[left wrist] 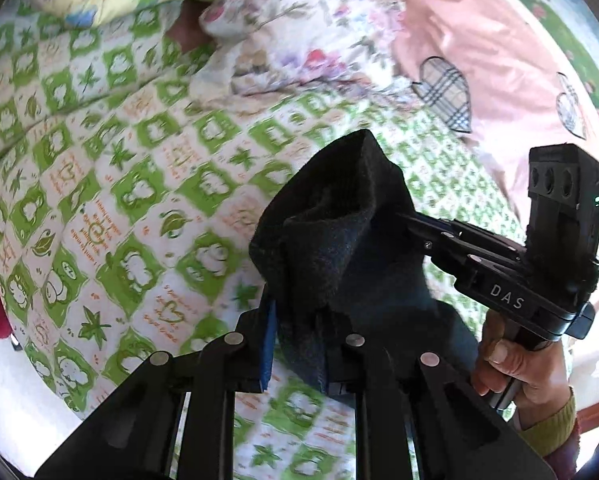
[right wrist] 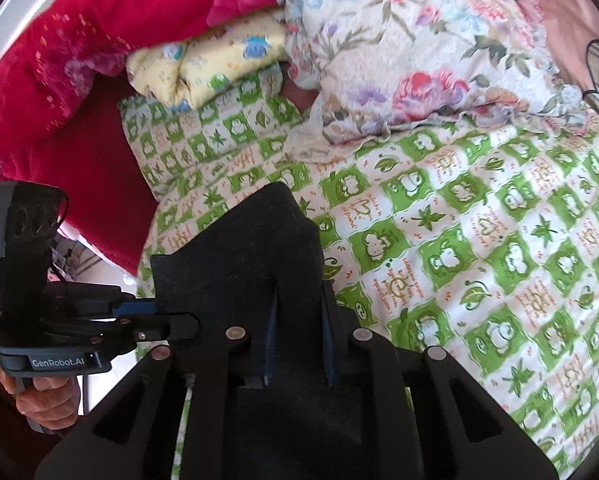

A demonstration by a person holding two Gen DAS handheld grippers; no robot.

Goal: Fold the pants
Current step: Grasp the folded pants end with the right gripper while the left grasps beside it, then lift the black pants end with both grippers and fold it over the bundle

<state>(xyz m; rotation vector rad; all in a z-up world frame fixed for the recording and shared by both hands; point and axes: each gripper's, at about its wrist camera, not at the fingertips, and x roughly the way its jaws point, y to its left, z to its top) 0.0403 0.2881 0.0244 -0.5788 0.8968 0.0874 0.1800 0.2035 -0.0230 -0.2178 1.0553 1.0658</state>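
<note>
The dark, almost black pants are held up above the bed by both grippers. My left gripper is shut on a bunched edge of the pants, which drape over its fingers. In the left wrist view the right gripper comes in from the right and clamps the same fabric. My right gripper is shut on the pants, which cover its fingertips. In the right wrist view the left gripper grips the cloth's left edge. The rest of the pants hangs out of sight below.
A green and white patterned bedsheet covers the bed below. A floral quilt and a yellow pillow lie at the far side, a pink cover with plaid hearts to the right, red bedding to the left.
</note>
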